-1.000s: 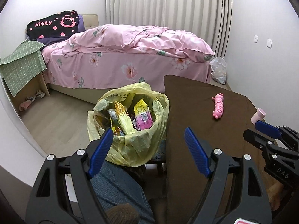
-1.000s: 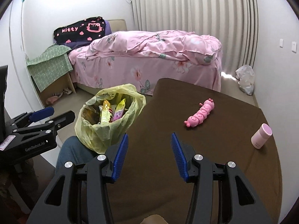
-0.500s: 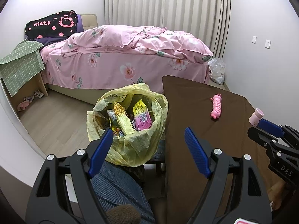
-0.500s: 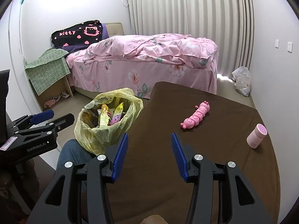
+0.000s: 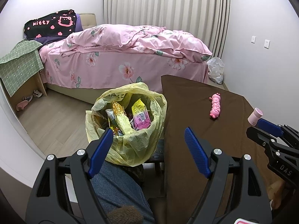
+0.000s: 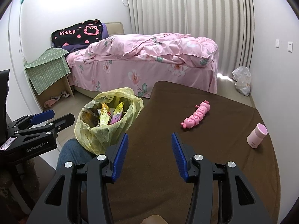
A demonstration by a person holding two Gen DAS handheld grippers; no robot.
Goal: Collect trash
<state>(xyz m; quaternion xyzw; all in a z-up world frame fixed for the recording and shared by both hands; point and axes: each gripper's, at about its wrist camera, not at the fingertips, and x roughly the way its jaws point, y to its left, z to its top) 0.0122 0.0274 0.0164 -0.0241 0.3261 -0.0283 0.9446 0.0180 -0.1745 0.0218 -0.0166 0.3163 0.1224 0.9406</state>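
Left wrist view: the left gripper (image 5: 147,149) hangs with its jaws spread wide and nothing between the blue pads, right over the near lip of the yellow trash bag (image 5: 130,145), which serves here as the landmark. Below the bag, nearest the camera, a knee in blue jeans (image 5: 115,186) fills the gap under the claw. The bag stands open-mouthed, with snack wrappers (image 5: 140,114) upright inside it, and its right side presses against the left edge of the brown table (image 5: 196,115). In the right wrist view the right gripper (image 6: 149,154) sits to the right of the bag, over the table's near part, jaws well apart and empty; bare brown cloth stretches ahead of it. Farther right of the bag, out on the tabletop, lies a pink caterpillar toy (image 6: 196,115), and beyond that, close to the table's right edge, a small pink bottle (image 6: 257,135) stands upright, well apart from the toy. Left of the bag, open wooden floor (image 5: 56,119) runs to the curved white wall. Behind the bag, past a strip of floor, is the pink bed (image 5: 121,56), with a white plastic bag (image 6: 242,83) on the floor at its far right corner by the curtain.
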